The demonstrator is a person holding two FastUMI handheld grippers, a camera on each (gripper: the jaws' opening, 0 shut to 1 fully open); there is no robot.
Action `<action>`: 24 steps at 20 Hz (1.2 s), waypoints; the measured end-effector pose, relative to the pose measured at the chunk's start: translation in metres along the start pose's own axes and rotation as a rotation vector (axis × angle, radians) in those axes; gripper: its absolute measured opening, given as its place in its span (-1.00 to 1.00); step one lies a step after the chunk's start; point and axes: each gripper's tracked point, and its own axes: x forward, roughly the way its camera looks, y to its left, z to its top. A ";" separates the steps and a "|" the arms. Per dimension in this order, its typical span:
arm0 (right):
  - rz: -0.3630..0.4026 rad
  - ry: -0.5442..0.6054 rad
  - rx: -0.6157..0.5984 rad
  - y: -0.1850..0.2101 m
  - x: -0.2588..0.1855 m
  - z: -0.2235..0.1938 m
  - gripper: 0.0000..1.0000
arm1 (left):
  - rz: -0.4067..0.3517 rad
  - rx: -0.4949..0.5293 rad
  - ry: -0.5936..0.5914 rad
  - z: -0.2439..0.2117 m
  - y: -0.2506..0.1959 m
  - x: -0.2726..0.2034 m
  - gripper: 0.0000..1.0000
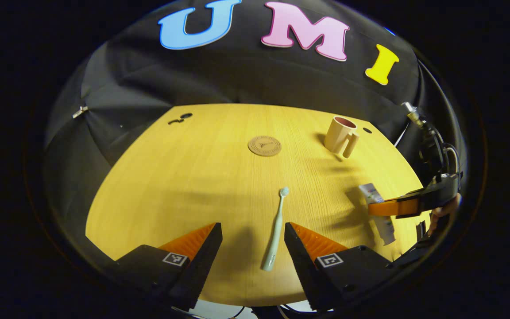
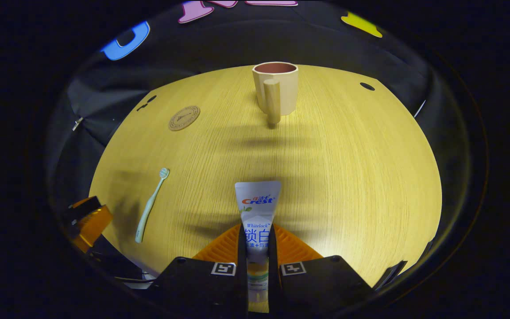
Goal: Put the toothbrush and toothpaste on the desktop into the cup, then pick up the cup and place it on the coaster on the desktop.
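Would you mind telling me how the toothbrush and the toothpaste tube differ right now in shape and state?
The toothbrush is thin and pale green; the toothpaste tube is flat, wide and white with print. The toothbrush lies free on the desktop between the open fingers of the left claw; the toothpaste tube is clamped in the right claw. Both are long, and neither is in the cup yet.

Table: round-edged desktop (image 1: 202, 177), yellow wood grain, small dark holes near far edge.
Wall: black cloth (image 1: 237, 79), creased.
Light: overhead, soft shadows.
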 end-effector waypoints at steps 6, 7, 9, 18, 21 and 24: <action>0.027 -0.028 0.009 -0.015 -0.025 -0.005 -0.56 | -0.036 0.073 0.125 -0.016 -0.016 0.042 0.76; 0.035 -0.025 0.015 -0.016 -0.024 -0.006 -0.57 | -0.027 0.085 0.150 -0.021 -0.017 0.046 0.73; 0.049 -0.019 0.014 -0.019 -0.024 -0.008 -0.57 | -0.006 0.120 0.185 -0.028 -0.018 0.053 0.68; 0.102 -0.006 0.012 -0.020 -0.022 -0.016 -0.57 | -0.057 0.197 0.284 -0.037 -0.029 0.062 -0.27; 0.112 0.000 0.005 -0.016 -0.020 -0.020 -0.56 | -0.073 0.242 0.305 -0.038 -0.031 0.059 -0.70; 0.114 -0.014 0.021 -0.016 -0.022 -0.016 -0.57 | -0.093 0.270 0.303 -0.037 -0.033 0.058 -0.78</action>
